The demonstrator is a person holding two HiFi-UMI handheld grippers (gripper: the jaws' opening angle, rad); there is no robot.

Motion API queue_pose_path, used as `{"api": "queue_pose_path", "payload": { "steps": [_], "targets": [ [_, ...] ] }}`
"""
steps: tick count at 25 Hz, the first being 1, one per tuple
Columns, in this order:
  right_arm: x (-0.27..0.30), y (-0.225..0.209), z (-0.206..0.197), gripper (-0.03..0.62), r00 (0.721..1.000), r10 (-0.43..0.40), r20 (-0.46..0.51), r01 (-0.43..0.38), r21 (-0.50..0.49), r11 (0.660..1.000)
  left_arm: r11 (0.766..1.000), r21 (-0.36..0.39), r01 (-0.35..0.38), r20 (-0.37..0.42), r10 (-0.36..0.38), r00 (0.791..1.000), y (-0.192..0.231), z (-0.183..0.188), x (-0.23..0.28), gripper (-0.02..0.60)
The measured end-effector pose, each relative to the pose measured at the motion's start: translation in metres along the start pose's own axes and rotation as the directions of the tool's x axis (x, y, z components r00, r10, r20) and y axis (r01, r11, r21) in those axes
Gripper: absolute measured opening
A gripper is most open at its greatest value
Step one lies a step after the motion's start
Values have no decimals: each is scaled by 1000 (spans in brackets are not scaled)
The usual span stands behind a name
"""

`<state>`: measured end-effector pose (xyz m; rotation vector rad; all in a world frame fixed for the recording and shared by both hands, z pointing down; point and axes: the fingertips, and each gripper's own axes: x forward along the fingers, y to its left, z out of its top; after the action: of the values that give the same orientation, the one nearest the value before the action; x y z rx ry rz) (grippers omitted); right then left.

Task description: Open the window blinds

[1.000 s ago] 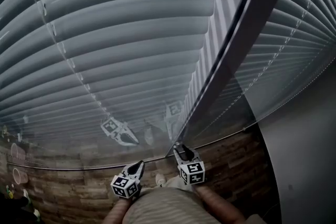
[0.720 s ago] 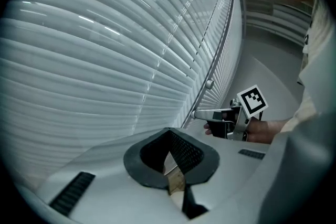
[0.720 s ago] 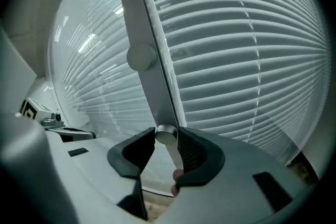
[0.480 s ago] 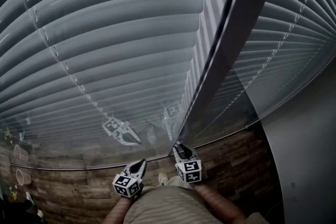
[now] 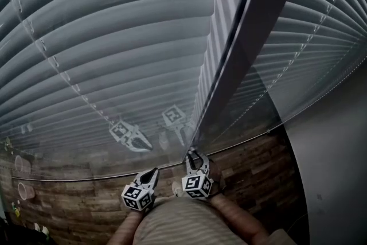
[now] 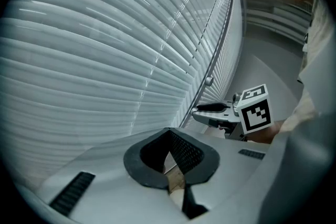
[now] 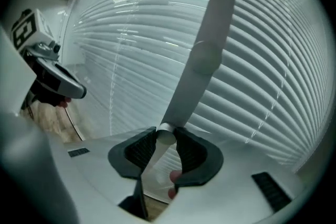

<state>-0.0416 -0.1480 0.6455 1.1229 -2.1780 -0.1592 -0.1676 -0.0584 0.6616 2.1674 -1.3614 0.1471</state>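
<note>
Grey horizontal blinds (image 5: 114,37) fill the head view, slats turned flat. The tilt wand (image 5: 241,60) hangs down as a dark bar to my right gripper (image 5: 192,153). In the right gripper view the wand (image 7: 202,55) ends between the pads (image 7: 142,148), which press on its tip. These jaws have just been closing on it. My left gripper (image 5: 155,171) sits beside and left of the right one, shut, holding nothing; its pads (image 6: 185,150) meet at the tips. From the left gripper view, the right gripper (image 6: 202,109) reaches to the wand (image 6: 220,44).
The blinds' bottom rail (image 5: 86,176) runs just beyond both grippers. Below it lies a wood-look surface (image 5: 74,203). A plain grey wall (image 5: 332,169) stands at the right. Faint reflections of the marker cubes (image 5: 129,133) show in front of the slats.
My right gripper has rolled about its own line while on the wand's end, and its marker cube now shows a different tilt. The left gripper has stayed put.
</note>
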Motion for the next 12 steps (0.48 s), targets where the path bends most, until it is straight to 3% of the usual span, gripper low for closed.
{"api": "queue_pose_path", "payload": {
  "steps": [3,9,12],
  "targets": [
    [2,1,0,129,1000,2,-11,-3,-60,998,1000,-1,-3,5,3,1000,-2,2,4,12],
    [-6,-4,11,130,997,77,28,-78,8,997,999,36,9,7,-9,1000,-8,20,0,12],
    [-3,-5,4,138,980,195,44,-199,94,975,999,40,-4,41,2,999,-1,33,7,12]
  ]
}}
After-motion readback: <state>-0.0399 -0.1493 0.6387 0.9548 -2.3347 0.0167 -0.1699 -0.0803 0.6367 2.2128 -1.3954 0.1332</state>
